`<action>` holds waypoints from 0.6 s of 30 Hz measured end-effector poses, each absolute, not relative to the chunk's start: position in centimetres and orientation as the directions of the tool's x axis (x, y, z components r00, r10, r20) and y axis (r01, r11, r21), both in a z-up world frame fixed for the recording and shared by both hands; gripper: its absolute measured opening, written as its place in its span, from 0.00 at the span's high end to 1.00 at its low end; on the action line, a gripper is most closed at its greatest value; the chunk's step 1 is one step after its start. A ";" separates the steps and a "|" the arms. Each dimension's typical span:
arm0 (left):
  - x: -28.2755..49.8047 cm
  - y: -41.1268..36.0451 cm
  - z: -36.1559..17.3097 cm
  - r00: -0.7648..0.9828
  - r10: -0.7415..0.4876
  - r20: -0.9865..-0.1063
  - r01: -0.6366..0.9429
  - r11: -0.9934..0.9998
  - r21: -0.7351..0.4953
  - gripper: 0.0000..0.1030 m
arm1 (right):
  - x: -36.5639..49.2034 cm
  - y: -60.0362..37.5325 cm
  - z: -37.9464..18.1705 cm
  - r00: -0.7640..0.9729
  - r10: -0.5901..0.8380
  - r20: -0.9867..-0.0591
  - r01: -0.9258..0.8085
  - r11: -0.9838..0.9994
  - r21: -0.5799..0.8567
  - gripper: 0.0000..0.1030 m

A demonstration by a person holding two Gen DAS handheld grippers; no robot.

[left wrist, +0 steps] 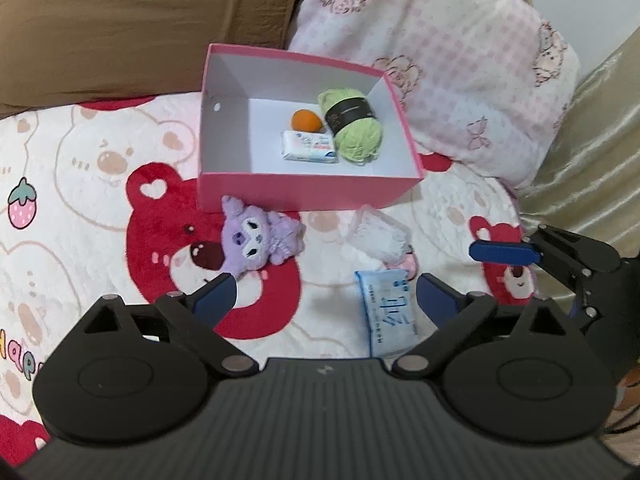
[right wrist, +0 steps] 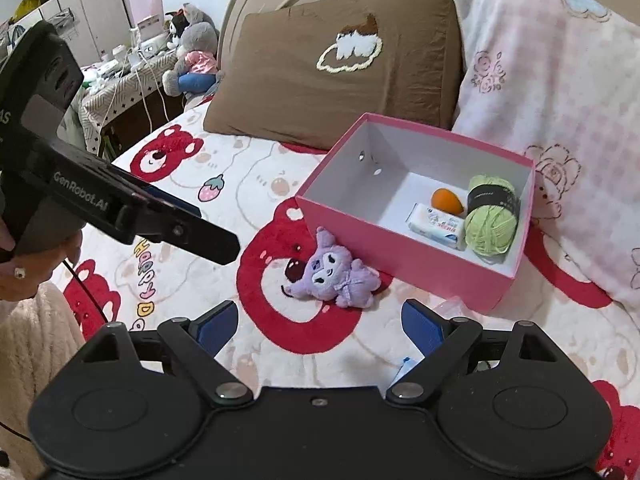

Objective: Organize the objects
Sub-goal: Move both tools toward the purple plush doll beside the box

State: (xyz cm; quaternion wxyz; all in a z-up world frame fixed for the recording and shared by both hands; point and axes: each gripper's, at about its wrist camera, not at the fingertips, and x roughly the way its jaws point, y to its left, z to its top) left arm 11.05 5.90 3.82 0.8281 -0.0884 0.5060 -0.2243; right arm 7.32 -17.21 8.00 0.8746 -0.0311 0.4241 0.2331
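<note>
Purple plush (left wrist: 262,240) lies on the bed (left wrist: 80,208) just ahead of the left hand-held gripper (left wrist: 325,293), nearer its left finger, and touching the near wall of the pink box (left wrist: 308,194). Blue tissue pack (left wrist: 390,312) sits close beside the right finger of that gripper; a clear plastic bag (left wrist: 378,234) lies between pack and box.

Left hand-held gripper: jaws spread wide, nothing between them, touching nothing. Right hand-held gripper (right wrist: 320,330): likewise released, jaws wide, empty; the plush (right wrist: 334,276) is just beyond its fingertips, centred.

Box interior: green yarn ball (left wrist: 354,128), orange egg-shaped item (left wrist: 306,120), white wipes packet (left wrist: 308,146), all grouped toward the right half; left half of the floor is bare.

Box backs onto a brown pillow (left wrist: 140,32) and a pink checked pillow (left wrist: 460,60). Open blanket lies left of the plush. Bedside clutter sits beyond the bed's far left edge in the right wrist view.
</note>
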 end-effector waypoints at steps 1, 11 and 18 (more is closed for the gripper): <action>11.1 5.9 3.4 0.377 -0.460 -0.804 0.286 0.883 -0.371 0.05 | 7.4 -17.1 7.7 0.527 0.385 -0.758 -0.438 0.887 0.146 0.11; 10.3 6.6 0.9 0.373 -0.460 -0.806 0.328 0.878 -0.349 0.05 | 5.9 -15.1 6.0 0.504 0.366 -0.782 -0.470 0.876 0.107 0.11; 10.7 7.7 -0.9 0.378 -0.449 -0.810 0.285 0.889 -0.359 0.05 | 6.3 -14.4 4.9 0.508 0.365 -0.781 -0.475 0.874 0.099 0.11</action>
